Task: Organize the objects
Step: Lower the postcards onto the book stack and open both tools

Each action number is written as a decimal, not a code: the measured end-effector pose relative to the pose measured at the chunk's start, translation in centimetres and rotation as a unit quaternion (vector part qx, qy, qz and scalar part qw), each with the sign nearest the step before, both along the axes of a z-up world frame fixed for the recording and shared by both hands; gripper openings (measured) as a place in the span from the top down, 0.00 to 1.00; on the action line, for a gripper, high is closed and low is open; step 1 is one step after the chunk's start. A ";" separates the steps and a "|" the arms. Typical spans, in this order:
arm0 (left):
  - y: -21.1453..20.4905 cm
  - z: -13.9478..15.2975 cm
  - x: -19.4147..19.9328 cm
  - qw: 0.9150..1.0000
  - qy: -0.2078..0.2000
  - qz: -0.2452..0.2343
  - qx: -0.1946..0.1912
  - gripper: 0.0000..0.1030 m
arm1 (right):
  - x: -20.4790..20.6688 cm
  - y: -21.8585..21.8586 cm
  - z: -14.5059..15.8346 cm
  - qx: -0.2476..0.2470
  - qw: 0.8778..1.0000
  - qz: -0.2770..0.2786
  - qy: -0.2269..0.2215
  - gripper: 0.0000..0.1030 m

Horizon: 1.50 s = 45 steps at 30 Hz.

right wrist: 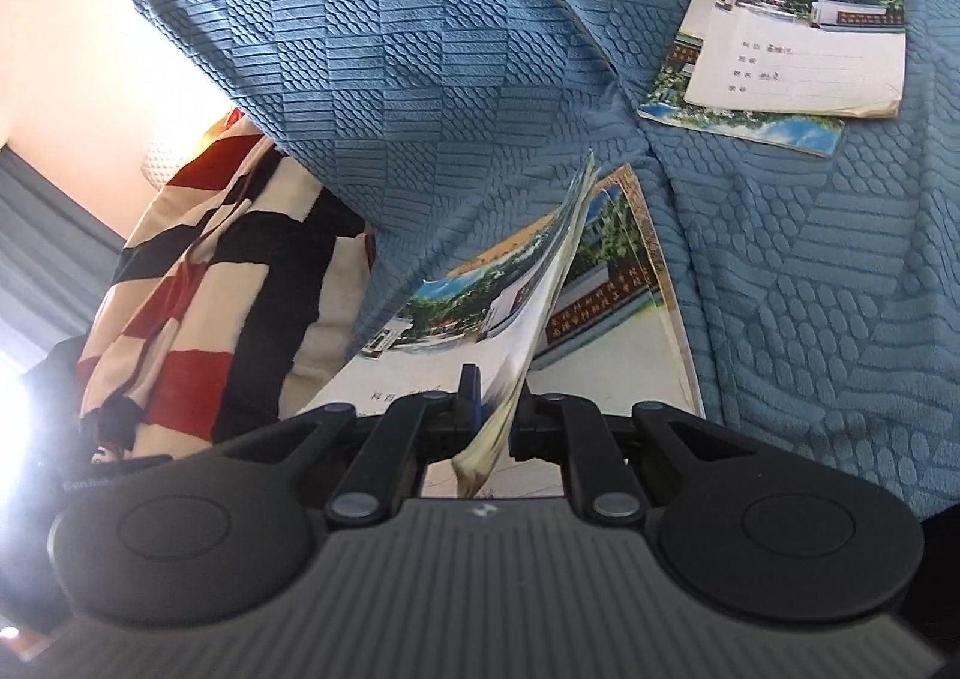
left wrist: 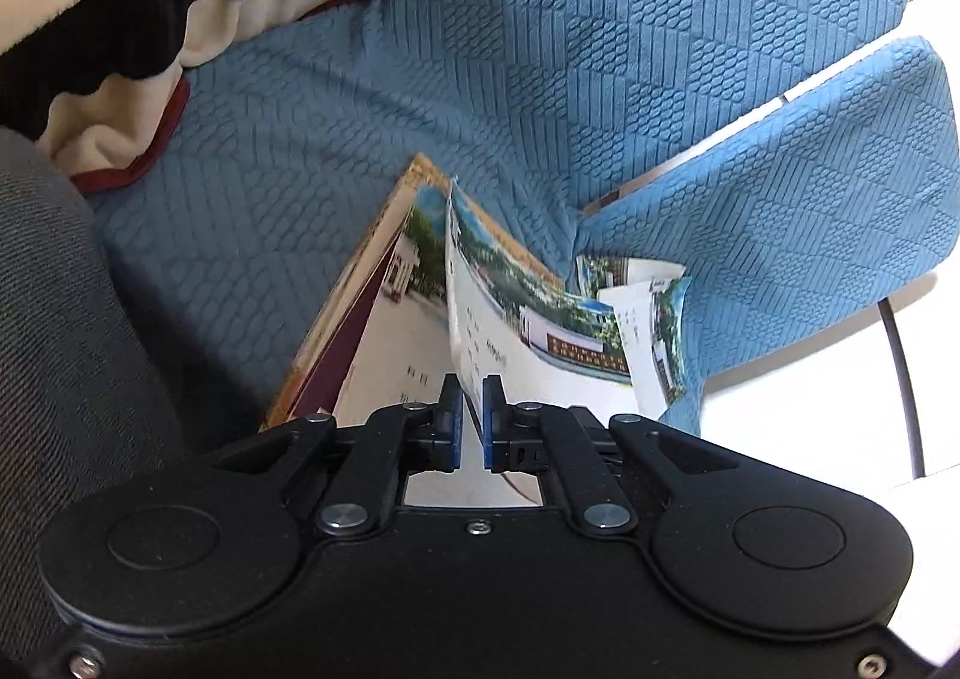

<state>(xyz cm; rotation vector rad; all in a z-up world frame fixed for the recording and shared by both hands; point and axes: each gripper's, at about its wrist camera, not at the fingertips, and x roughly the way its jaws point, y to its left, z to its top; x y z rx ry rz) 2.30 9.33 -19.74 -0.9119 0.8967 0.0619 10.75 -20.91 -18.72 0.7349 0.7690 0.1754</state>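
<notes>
Booklet (right wrist: 528, 331) pinched between fingers (right wrist: 469, 382)

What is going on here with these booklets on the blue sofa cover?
A person is tidying school exercise booklets with a handheld gripper in each hand. The left gripper is shut on a thin booklet, held on edge above a larger book lying on the blue sofa cover. The right gripper also pinches a booklet by its edge. Two more booklets lie stacked further along the cover, and a striped blanket is bunched at one side.
</notes>
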 end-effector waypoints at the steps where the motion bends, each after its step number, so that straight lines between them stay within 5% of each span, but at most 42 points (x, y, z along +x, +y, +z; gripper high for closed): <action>1: 0.0 0.1 -0.1 1.000 0.003 -0.001 0.002 0.92 | 0.0 0.0 0.0 0.000 1.000 0.000 0.002 0.88; 3: -0.2 0.3 -0.4 1.000 0.005 -0.003 0.003 0.90 | 0.0 0.0 0.0 0.001 1.000 0.001 0.009 0.87; 5: -0.3 0.5 -0.6 1.000 0.018 -0.006 0.005 0.71 | -0.1 -0.1 0.0 0.000 1.000 -0.001 0.017 0.86; 8: -0.6 1.4 -1.7 1.000 0.018 -0.010 0.008 0.61 | -0.3 -0.6 0.3 0.002 1.000 0.011 0.025 0.63; 10: -0.9 2.1 -2.3 1.000 0.018 -0.013 0.017 0.58 | -0.9 -0.9 1.0 -0.005 1.000 0.015 0.023 0.34; 12: -1.2 2.7 -2.6 0.999 0.014 -0.016 0.028 0.57 | -1.6 -1.1 1.5 -0.018 0.999 0.017 0.026 0.27; 17: -1.8 3.1 -1.7 0.998 0.011 -0.023 0.057 0.49 | -3.1 -2.2 2.4 -0.042 0.999 0.012 0.032 0.27; 26: -2.5 -0.5 1.5 0.993 0.047 -0.031 0.101 0.49 | -2.3 -1.8 1.2 -0.112 0.993 -0.001 0.022 0.28; 37: -3.3 -2.2 2.5 0.992 0.048 -0.044 0.108 0.49 | -1.4 -0.6 -1.9 -0.133 0.988 0.030 0.071 0.62; 45: -3.8 -2.0 2.1 0.991 0.047 -0.062 0.107 0.51 | -1.3 -0.1 -1.6 -0.143 0.986 0.040 0.073 0.65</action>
